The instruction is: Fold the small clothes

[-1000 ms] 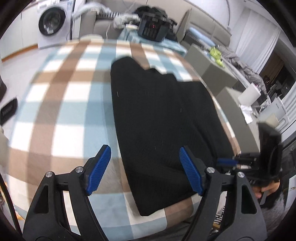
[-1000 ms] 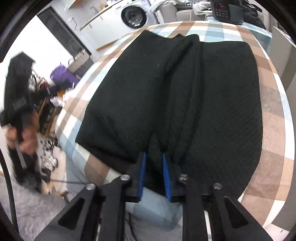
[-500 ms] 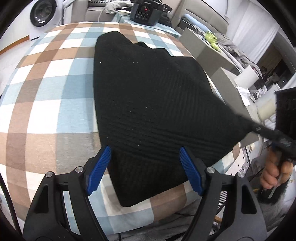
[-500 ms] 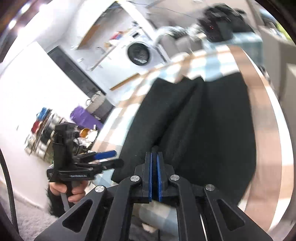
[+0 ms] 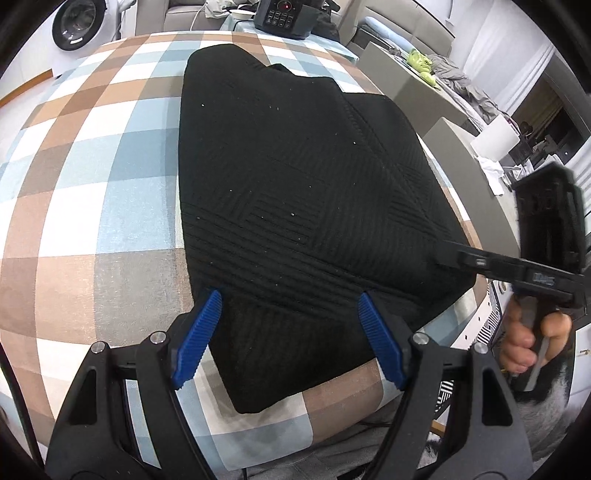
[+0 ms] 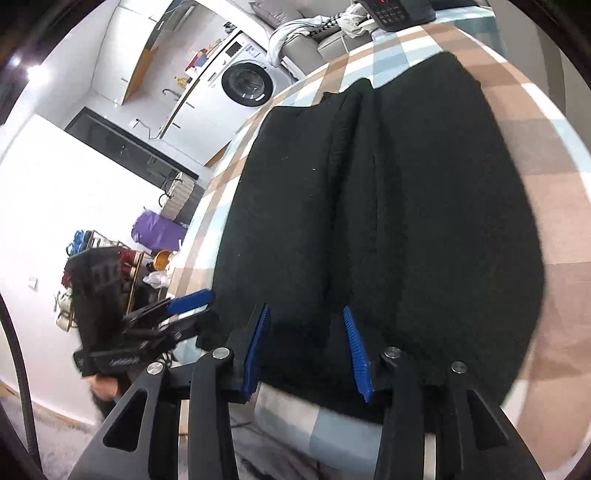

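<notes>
A black knit garment (image 5: 295,166) lies flat on the checked tablecloth (image 5: 92,184), with a lengthwise ridge of folds down its middle (image 6: 354,184). My left gripper (image 5: 289,297) hangs open just above the garment's near corner, its blue pads straddling the cloth without touching it. At the garment's near right edge is my right gripper (image 6: 306,309). Its jaws are opening, and the cloth's hem lies between the pads but is not pinched. In the left wrist view the right gripper (image 5: 448,256) reaches in from the right, held by a hand (image 5: 528,343).
A black appliance with a red display (image 5: 284,14) stands past the table's far end. A washing machine (image 6: 247,83) is against the back wall. Grey furniture (image 5: 424,85) runs along the right side. A cluttered rack (image 6: 129,258) stands left of the table.
The right gripper shut on the garment's near edge and tugged it, then let go; its jaws now stand apart. The left gripper sank closer to the garment's near corner, still open.
</notes>
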{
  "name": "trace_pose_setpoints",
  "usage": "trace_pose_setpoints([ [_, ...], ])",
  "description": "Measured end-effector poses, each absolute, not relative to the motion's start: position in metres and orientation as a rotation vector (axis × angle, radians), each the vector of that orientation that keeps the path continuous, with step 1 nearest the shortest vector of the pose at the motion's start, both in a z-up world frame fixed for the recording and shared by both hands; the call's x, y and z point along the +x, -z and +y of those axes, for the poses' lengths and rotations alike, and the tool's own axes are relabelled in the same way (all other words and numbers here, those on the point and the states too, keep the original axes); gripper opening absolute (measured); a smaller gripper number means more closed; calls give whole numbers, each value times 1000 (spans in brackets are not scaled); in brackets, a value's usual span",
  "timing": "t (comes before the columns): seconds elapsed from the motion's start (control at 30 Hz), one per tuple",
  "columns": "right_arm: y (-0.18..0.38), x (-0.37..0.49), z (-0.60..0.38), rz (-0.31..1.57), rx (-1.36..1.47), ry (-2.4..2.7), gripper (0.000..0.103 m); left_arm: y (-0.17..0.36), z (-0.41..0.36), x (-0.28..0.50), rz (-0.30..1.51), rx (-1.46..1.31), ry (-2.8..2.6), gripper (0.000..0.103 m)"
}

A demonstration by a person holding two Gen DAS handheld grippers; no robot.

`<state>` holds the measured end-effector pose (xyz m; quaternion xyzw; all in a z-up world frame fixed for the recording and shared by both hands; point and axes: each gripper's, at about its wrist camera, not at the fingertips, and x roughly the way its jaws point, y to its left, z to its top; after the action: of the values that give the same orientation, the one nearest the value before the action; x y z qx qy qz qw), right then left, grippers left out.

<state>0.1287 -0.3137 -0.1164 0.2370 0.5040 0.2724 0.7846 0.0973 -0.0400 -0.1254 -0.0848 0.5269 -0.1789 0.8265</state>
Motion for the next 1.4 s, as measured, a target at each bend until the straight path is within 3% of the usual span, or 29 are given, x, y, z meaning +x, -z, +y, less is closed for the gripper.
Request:
trace_pose_setpoints([
  [0.07, 120, 132, -307, 1069, 481, -563, 30, 123, -36, 97, 1111, -187, 383, 74],
  [0.1, 118, 131, -304, 1055, 453, -544, 13, 120, -33, 97, 1103, -197, 385, 74],
  [0.13, 115, 129, -301, 1044, 435, -544, 8, 118, -30, 97, 1097, -206, 385, 74],
  [0.33, 78, 101, -299, 986, 393, -532, 7, 105, -7, 103, 1055, -228, 343, 74],
  [0.5, 110, 108, -295, 1110, 349, -423, 16, 118, -3, 111, 1093, -219, 306, 74],
  [0.6, 97, 105, -313, 1015, 398, -422, 47, 124, -7, 105, 1101, -214, 320, 74],
  [0.63, 95, 104, -317, 990, 403, -407, 51, 127, -8, 104, 1107, -213, 324, 74],
  [0.93, 119, 149, -321, 993, 476, -436, 51, 138, -22, 104, 1130, -175, 332, 74],
  [1.4, 111, 273, -280, 1017, 312, -408, 51, 140, 1, 118, 1124, -230, 290, 74],
])
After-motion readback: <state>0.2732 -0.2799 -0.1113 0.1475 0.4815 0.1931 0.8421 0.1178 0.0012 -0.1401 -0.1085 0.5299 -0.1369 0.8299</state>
